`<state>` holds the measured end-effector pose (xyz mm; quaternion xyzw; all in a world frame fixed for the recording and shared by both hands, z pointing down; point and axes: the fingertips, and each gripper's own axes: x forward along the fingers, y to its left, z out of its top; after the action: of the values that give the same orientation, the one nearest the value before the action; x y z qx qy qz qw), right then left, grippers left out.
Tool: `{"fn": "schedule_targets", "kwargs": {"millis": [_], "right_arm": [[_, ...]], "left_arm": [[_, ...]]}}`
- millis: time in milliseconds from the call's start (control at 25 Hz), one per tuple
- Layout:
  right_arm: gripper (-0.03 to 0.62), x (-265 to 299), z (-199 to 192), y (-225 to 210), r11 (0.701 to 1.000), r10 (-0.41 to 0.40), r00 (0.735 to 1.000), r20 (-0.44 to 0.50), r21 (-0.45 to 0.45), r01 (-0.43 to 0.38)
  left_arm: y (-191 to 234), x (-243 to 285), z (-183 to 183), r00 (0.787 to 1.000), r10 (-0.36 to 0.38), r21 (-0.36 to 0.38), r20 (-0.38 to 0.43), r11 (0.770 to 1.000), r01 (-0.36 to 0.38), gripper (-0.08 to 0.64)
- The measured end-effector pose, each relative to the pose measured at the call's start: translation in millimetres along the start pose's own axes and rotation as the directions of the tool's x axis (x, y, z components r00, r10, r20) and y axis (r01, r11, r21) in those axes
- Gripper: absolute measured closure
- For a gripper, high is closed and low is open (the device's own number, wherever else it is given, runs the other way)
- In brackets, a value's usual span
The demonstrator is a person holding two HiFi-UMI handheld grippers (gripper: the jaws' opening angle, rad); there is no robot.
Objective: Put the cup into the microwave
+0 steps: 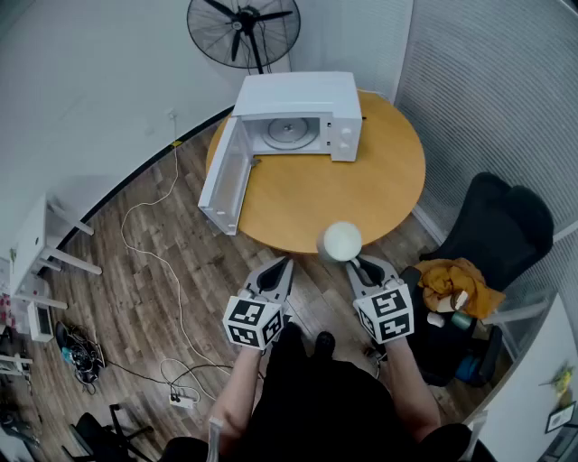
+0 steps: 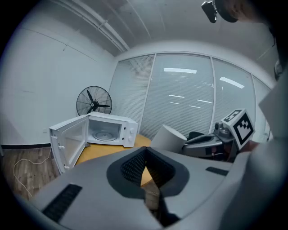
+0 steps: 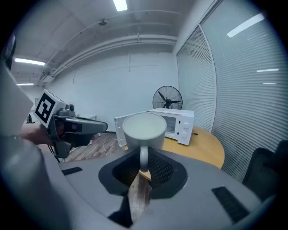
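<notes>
Currently you're mid-carry: right claw point(image 3: 143, 167) clamped on the white ceramic cup point(image 3: 144, 127) by its handle above the round wooden desk's point(image 1: 361, 185) near edge, left claw point(image 2: 146, 176) together, empty. Next, reach across to the open white microwave point(image 1: 302, 113) at the far edge.

Beyond the left gripper point(image 2: 145, 152), jaws together and empty, the open-doored microwave point(image 2: 110, 130) sits on the wooden table point(image 2: 96, 155) at ten o'clock, with the white cup point(image 2: 168, 138) tilted at two o'clock against the right gripper point(image 2: 186, 143).

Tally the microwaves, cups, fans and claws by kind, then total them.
Microwave: 1
Cup: 1
Fan: 1
Claws: 2 (left claw, right claw)
Total: 5
</notes>
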<state>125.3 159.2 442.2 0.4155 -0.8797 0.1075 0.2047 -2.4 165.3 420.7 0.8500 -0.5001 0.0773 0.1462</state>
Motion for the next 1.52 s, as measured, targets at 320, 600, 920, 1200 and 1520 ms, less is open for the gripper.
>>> {"fn": "schedule_targets", "kwargs": {"millis": [320,600,920,1200,1520], "right_arm": [[0.535,3.3,-5.1,-2.9,1.000,0.004,1.000,-0.008,-0.006,-0.004],[0.534,9.8,-6.2,-3.0,1.000,0.001,1.000,-0.012,0.010,-0.001],[0.534,38.9,1.5,-4.5,0.998,0.016,0.999,-0.033,0.054,-0.014],[0.534,78.1,19.2,-16.0,0.998,-0.006,0.998,-0.055,0.056,0.009],[0.534,127.3,46.3,-28.0,0.996,-0.047,0.996,-0.077,0.068,0.052]], "left_arm": [[-2.2,2.9,-2.8,1.000,-0.002,0.007,-0.014,1.000,0.002,0.566],[2.5,5.0,-7.0,0.999,-0.008,0.003,-0.034,1.000,0.009,0.566],[27.7,21.5,0.2,0.999,-0.029,0.006,-0.042,1.000,0.029,0.566],[66.5,49.3,13.3,0.998,-0.050,-0.005,-0.038,0.999,0.050,0.566],[115.3,79.5,32.4,0.996,-0.081,-0.023,-0.036,0.997,0.080,0.566]]}}
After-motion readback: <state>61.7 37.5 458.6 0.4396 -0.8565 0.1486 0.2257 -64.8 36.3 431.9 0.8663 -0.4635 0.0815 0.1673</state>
